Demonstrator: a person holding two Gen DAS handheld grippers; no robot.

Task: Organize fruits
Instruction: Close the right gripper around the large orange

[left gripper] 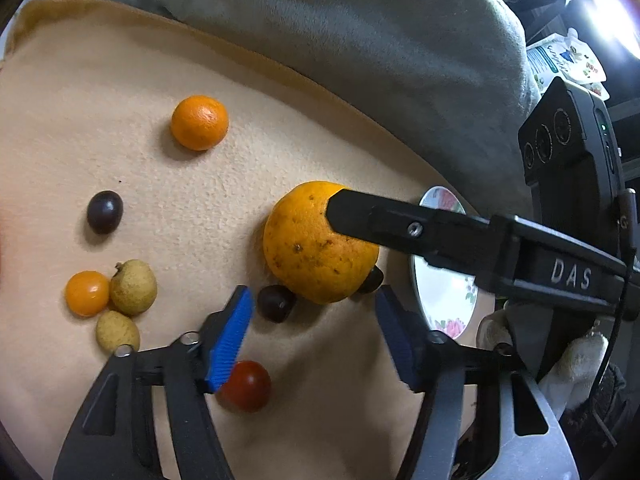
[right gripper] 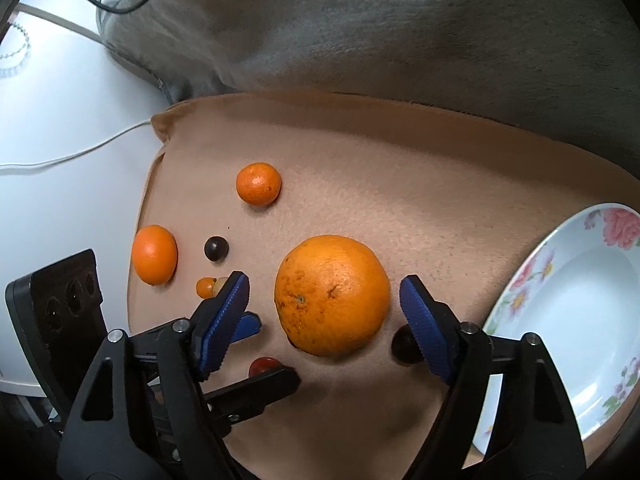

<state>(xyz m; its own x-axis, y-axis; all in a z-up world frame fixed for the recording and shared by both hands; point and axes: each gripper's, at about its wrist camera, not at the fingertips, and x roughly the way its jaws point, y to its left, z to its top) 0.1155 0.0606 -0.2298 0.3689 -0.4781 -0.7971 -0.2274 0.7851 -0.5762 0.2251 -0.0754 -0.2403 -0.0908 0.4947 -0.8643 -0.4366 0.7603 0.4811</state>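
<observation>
A big speckled orange (right gripper: 332, 294) lies on the beige cloth (right gripper: 400, 184). My right gripper (right gripper: 324, 278) is open and straddles it, with a small gap at each blue pad. In the left wrist view one black right finger (left gripper: 380, 220) lies across the orange (left gripper: 316, 248). My left gripper (left gripper: 312, 292) stands open just in front of the orange. A dark grape (left gripper: 276, 302) sits between its pads, untouched, and a red cherry tomato (left gripper: 246, 386) lies under its left finger. A flowered white plate (right gripper: 580, 300) rests to the right.
On the cloth lie two mandarins (right gripper: 258, 183) (right gripper: 154, 254), a dark grape (left gripper: 105, 212), an orange cherry tomato (left gripper: 87, 293) and two longans (left gripper: 133, 287) (left gripper: 117, 331). Another grape (right gripper: 404, 346) sits by the right pad. A grey blanket (right gripper: 400, 32) borders the far side.
</observation>
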